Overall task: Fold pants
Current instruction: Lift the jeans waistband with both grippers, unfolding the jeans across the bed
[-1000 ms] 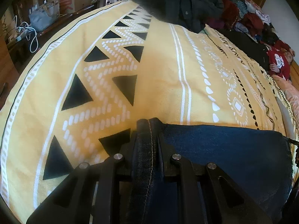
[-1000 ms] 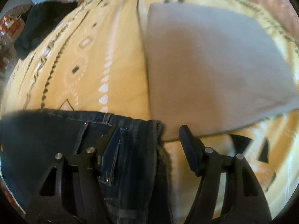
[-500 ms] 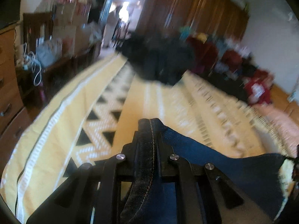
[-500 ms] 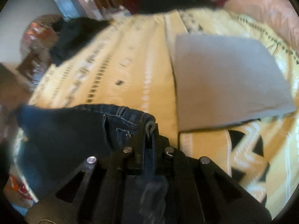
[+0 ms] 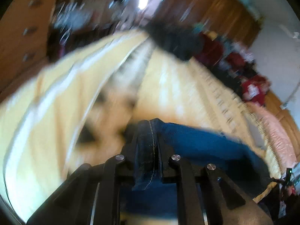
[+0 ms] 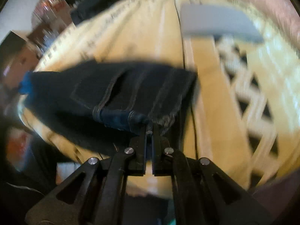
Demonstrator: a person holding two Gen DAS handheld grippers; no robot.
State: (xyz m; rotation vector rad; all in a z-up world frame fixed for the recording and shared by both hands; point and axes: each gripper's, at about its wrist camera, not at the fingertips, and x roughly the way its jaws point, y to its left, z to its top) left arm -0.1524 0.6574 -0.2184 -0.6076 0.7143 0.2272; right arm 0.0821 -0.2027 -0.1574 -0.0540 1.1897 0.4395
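Right wrist view: right gripper (image 6: 149, 131), apart a second ago, now clamps dark blue denim pants (image 6: 120, 86), as does left gripper (image 5: 148, 142); both apparently lifted toward twelve o'clock, fold beginning.

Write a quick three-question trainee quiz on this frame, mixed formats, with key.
1. True or false: the left gripper is shut on the jeans.
2. What lies on the yellow bedspread beyond the jeans in the right wrist view? A) a grey folded cloth B) a laptop C) a plate
3. Fill in: the right gripper pinches the jeans at their ____ edge.

Key
1. True; a stitched denim fold sits between its fingers.
2. A, the grey folded cloth.
3. Waistband, by the belt loop; the blur allows no more.
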